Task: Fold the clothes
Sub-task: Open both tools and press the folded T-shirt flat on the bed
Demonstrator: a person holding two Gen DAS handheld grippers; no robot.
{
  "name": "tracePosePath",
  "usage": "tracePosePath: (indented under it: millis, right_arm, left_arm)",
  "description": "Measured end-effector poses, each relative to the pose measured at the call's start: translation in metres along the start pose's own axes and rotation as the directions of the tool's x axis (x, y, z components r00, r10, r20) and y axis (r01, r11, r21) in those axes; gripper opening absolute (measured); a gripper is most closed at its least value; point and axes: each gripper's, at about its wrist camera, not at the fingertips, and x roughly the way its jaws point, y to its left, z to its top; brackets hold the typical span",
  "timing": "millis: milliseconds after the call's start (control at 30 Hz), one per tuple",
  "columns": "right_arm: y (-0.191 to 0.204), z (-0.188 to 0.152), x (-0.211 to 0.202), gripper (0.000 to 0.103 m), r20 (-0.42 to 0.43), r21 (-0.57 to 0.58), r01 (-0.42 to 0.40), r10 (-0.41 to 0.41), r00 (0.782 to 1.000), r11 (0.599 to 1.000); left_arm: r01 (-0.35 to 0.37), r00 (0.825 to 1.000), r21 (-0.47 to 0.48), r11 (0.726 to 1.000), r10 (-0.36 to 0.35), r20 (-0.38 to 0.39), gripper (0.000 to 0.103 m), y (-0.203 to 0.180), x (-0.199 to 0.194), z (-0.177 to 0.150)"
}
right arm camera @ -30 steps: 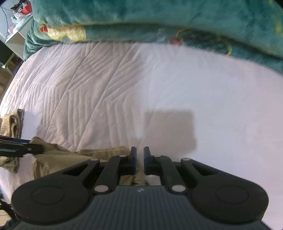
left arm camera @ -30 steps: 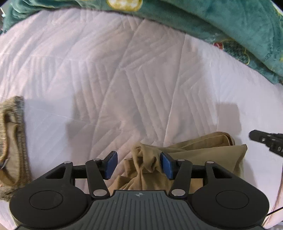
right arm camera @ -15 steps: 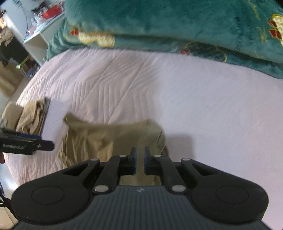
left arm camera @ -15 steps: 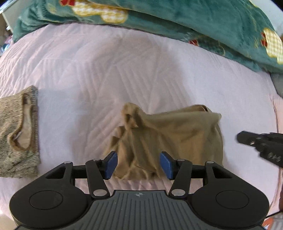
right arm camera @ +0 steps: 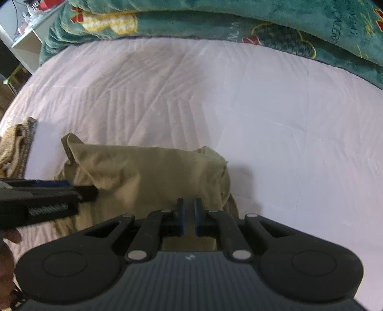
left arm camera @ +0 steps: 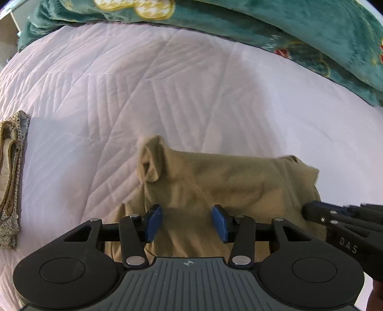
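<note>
Left wrist view shows your left tool (left arm camera: 186,221) with its blue pads wide apart, empty, above the near part of the khaki garment (left arm camera: 215,186). This garment lies crumpled on the white quilted bed cover (left arm camera: 143,91), near the near edge, and one corner of it stands up at its far left. Your right tool (right arm camera: 189,215) has its pads very narrow, with only a slim gap; the cloth is under them, but you cannot tell from these views if they pinch it. To the left on the bed lies a folded knitted garment (left arm camera: 12,179), apart from the khaki one. At the far side lies a teal blanket (right arm camera: 215,21).
</note>
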Motion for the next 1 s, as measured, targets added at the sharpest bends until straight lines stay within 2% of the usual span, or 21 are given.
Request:
tracePosePath:
  millis: [267,500,600,767,833,900,1000]
  right_arm:
    - [-0.003,-0.002,0.037,0.006,-0.080,-0.025,-0.007,0.005,0.997,1.000]
    - [-0.004,-0.002,0.042,0.005,-0.089,-0.028,-0.012,0.010,0.996,1.000]
    - [-0.003,-0.001,0.038,0.007,-0.090,-0.031,-0.007,0.004,0.996,1.000]
    - [-0.001,0.004,0.001,0.012,-0.048,-0.023,0.016,-0.017,0.999,1.000]
    - [-0.001,0.005,-0.023,0.019,-0.027,-0.019,0.019,-0.019,0.999,1.000]
    - [0.000,0.005,-0.050,0.032,-0.012,-0.013,0.020,-0.020,1.000,1.000]
    - [0.006,0.004,-0.088,0.036,0.003,-0.021,0.018,-0.018,1.000,1.000]
  left_arm:
    - [-0.018,1.000,0.032,0.999,0.018,-0.013,0.050,-0.001,0.027,0.005]
    - [-0.033,0.999,0.068,0.997,0.034,-0.016,0.053,-0.004,0.040,0.008]
    - [-0.027,0.999,0.047,0.999,0.028,-0.025,0.053,-0.002,0.034,0.010]
    - [-0.008,1.000,0.005,1.000,0.008,-0.026,0.054,0.006,-0.012,0.010]
    - [-0.006,1.000,0.005,1.000,0.007,-0.029,0.054,0.008,-0.038,0.007]
    - [-0.005,1.000,0.000,1.000,0.005,-0.031,0.054,0.014,-0.066,0.002]
    - [-0.010,1.000,-0.004,1.000,0.009,-0.030,0.056,0.026,-0.109,-0.009]
